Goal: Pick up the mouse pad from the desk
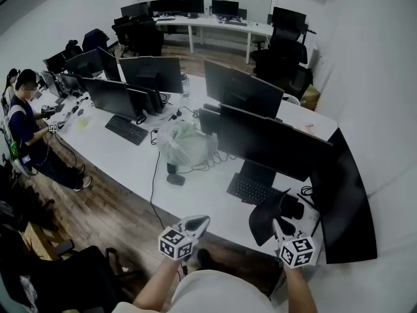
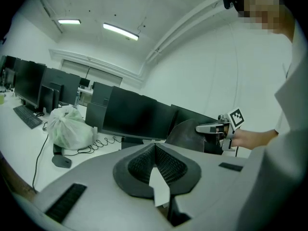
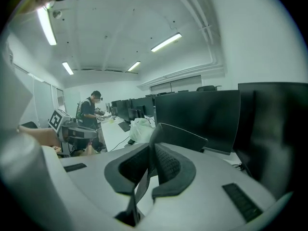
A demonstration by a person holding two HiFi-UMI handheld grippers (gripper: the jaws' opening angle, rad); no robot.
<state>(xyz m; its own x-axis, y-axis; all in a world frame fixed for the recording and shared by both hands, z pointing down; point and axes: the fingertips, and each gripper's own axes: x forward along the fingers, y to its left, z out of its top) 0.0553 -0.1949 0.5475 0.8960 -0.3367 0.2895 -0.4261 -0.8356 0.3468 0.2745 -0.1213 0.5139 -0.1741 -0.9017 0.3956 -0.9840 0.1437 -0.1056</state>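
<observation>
Mouse pad is off the table, hanging curled at 5 o'clock in the head view. Keyboard sits at its 11 o'clock.

Risks:
- The pinch takes one thin edge only, so the floppy sheet could slide out if swung.
- The free end could sweep the keyboard, or what may be a mouse; that spot is too dark to be sure.

Right fingers are nearly closed, clamping the pad's edge. Left fingers are closed together with nothing between them, near 6 o'clock and clear of the pad.
</observation>
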